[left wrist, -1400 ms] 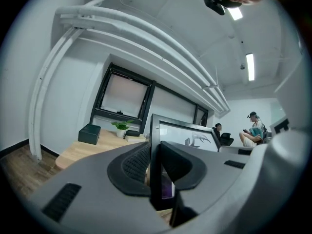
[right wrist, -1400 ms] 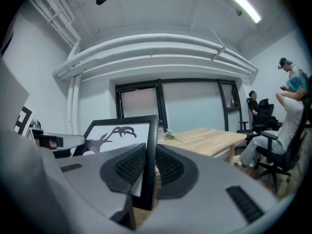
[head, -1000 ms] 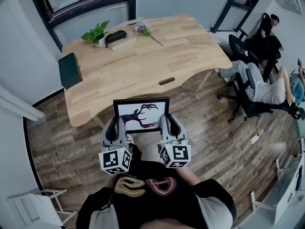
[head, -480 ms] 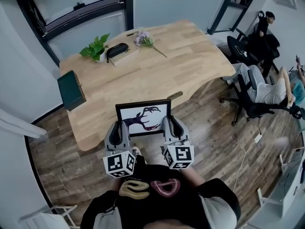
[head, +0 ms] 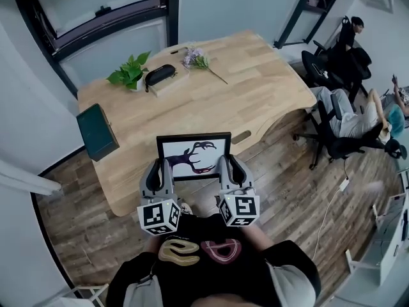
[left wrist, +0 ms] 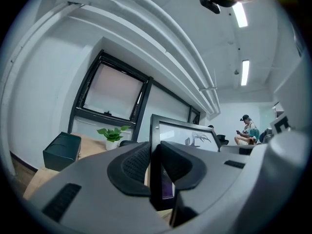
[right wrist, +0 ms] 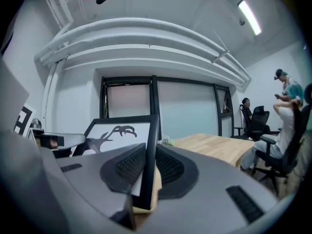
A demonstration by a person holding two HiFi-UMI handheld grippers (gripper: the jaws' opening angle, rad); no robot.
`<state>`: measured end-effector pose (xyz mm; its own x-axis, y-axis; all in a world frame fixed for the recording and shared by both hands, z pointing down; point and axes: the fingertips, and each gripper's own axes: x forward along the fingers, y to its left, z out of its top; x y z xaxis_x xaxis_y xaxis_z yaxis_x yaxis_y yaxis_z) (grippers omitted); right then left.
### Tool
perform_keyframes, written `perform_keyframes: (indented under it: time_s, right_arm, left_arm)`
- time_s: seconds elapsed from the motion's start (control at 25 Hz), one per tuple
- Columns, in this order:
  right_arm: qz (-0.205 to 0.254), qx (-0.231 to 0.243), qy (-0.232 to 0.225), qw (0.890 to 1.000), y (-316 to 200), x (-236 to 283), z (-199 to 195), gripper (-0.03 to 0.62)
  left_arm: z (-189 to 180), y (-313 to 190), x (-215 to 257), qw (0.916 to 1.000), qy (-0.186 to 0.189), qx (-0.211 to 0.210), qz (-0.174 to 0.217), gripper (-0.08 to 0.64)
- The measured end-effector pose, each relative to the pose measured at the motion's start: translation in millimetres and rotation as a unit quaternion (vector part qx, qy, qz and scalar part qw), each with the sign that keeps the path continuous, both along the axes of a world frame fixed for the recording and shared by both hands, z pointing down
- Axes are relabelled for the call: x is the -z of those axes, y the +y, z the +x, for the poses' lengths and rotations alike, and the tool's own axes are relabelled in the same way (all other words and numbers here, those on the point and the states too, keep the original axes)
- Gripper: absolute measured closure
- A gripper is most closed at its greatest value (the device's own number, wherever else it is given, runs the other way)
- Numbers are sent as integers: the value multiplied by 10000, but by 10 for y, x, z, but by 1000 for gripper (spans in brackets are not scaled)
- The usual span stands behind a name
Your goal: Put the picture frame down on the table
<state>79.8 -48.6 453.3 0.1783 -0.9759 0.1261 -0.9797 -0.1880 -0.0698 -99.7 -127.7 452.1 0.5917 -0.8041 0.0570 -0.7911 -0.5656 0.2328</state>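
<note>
At what looks like the table [head: 255,88] edge, left gripper [head: 158,171] and right gripper [head: 230,169] pinch the picture frame [head: 193,156]; lower both evenly.

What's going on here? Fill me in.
A person holds a black picture frame upright between two handheld grippers: the left gripper clamps its left edge, the right gripper its right edge. The frame hangs at the near edge of the wooden table, not yet set down. A plant and a dark box sit on the table.
</note>
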Motion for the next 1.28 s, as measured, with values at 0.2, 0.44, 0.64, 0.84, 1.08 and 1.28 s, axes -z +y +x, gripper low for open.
perform_keyframes:
  time_s: [0.2, 0.44, 0.64, 0.84, 1.08, 1.28]
  right_arm:
    - [0, -132, 15, 9999, -91, -1, -40, 520]
    - [-6, -286, 87, 9996, -124, 24, 19, 520]
    - [-11, -333, 91, 9994, -160, 46, 81, 520]
    - [-4, -97, 32, 9999, -379, 30, 92, 520]
    - [-78, 171, -71, 9998, -810, -1, 239, 520]
    - [-107, 350, -83, 9993, -1062, -12, 365, 520]
  left_arm:
    - [-17, -143, -11, 9999, -14, -138, -9, 482]
    - [63, -215, -30, 9996, 41, -272, -26, 482]
    - [126, -249, -14, 9994, 21, -341, -29, 482]
    - [96, -389, -34, 9999, 6, -119, -33, 482]
    - [190, -698, -40, 9997, -24, 217, -86, 482]
    - [297, -900, -70, 9990, -47, 423, -159, 482]
